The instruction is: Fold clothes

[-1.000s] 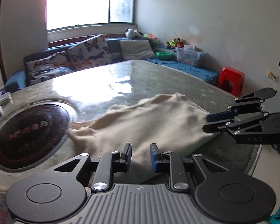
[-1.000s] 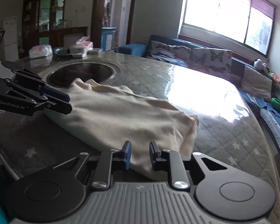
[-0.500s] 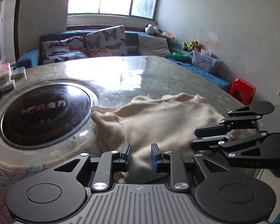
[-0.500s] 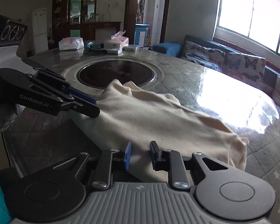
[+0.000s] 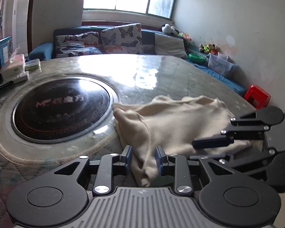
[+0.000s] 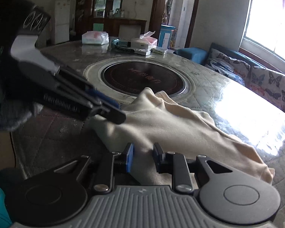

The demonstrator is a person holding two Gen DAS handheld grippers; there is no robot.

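Both claws sit low at the near edge of the table (image 5: 161,79), over the cream garment (image 5: 180,121) that lies crumpled there. On the left gripper (image 5: 143,158) the two blue-padded fingers (image 5: 127,157) stand apart, with a bunched fold of the garment's near left corner lying in the gap between them; whether the pads touch the cloth cannot be told. On the right gripper (image 6: 142,156) the fingers are likewise spread, straddling the near edge of the garment (image 6: 171,121), with cloth showing between them but not pinched. From the left wrist view, the right gripper (image 5: 209,148) comes in from the right, its upper finger lying over the garment's near right part and the lower one mostly hidden behind the cloth. From the right wrist view, the left gripper (image 6: 119,112) reaches in from the left, blurred, with its tips at the garment's left edge. The garment spreads from the near edge toward the round black cooktop (image 5: 60,110) set in the table, one corner just beside its rim. At the far left of the table lie tissue packs (image 6: 95,38) and small boxes (image 6: 140,45). Beyond the table are a blue sofa (image 5: 45,51) with butterfly-print cushions (image 5: 121,38), and a red stool (image 5: 257,98) at the far right.
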